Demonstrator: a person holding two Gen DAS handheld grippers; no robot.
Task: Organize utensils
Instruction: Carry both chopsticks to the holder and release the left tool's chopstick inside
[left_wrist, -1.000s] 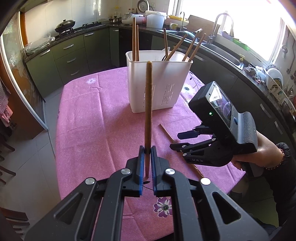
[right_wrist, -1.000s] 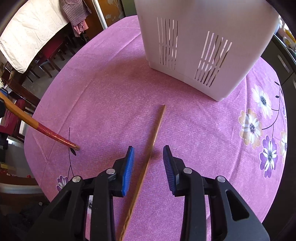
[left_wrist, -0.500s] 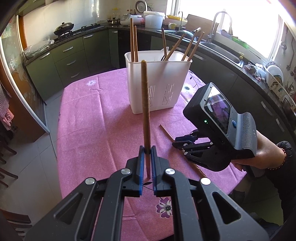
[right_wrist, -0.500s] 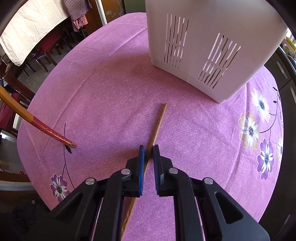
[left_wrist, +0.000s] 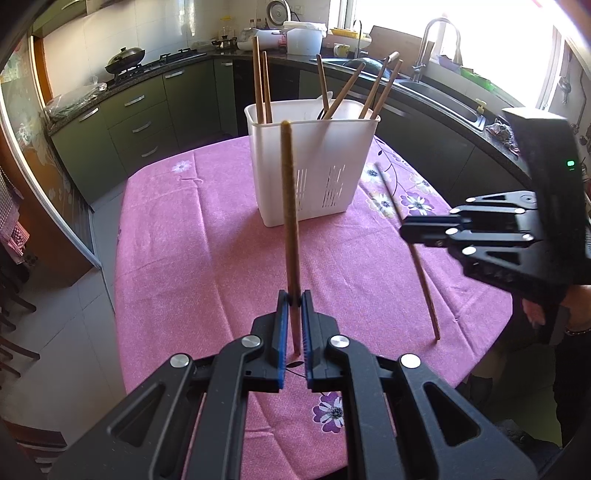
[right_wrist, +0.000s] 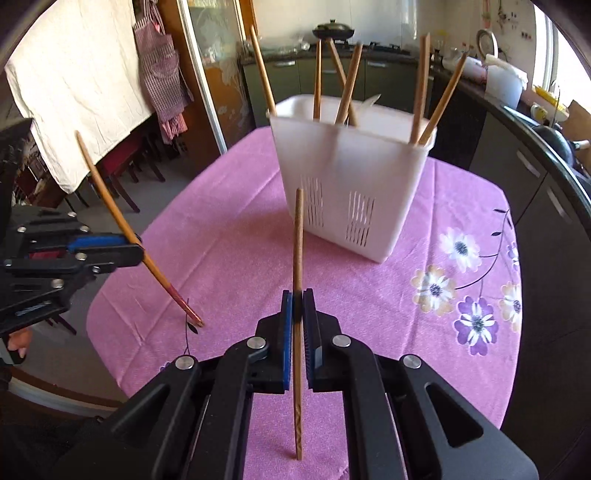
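Note:
A white slotted utensil holder (left_wrist: 314, 162) stands on the pink tablecloth with several wooden chopsticks upright in it; it also shows in the right wrist view (right_wrist: 351, 184). My left gripper (left_wrist: 294, 306) is shut on a chopstick (left_wrist: 289, 206) held upright, short of the holder. My right gripper (right_wrist: 297, 306) is shut on another chopstick (right_wrist: 297, 240), lifted off the table and held tilted. The right gripper and its chopstick (left_wrist: 406, 236) show at the right of the left wrist view. The left gripper and its chopstick (right_wrist: 122, 221) show at the left of the right wrist view.
The table with its pink floral cloth (left_wrist: 207, 240) is ringed by dark kitchen cabinets (left_wrist: 140, 118) and a sink counter (left_wrist: 443, 96). Dining chairs (right_wrist: 122, 173) stand beyond the table's left edge in the right wrist view.
My right gripper closed on the chopstick that lay on the table and lifted it off the cloth, tilting it upright. My left gripper kept its chopstick and shifted slightly.

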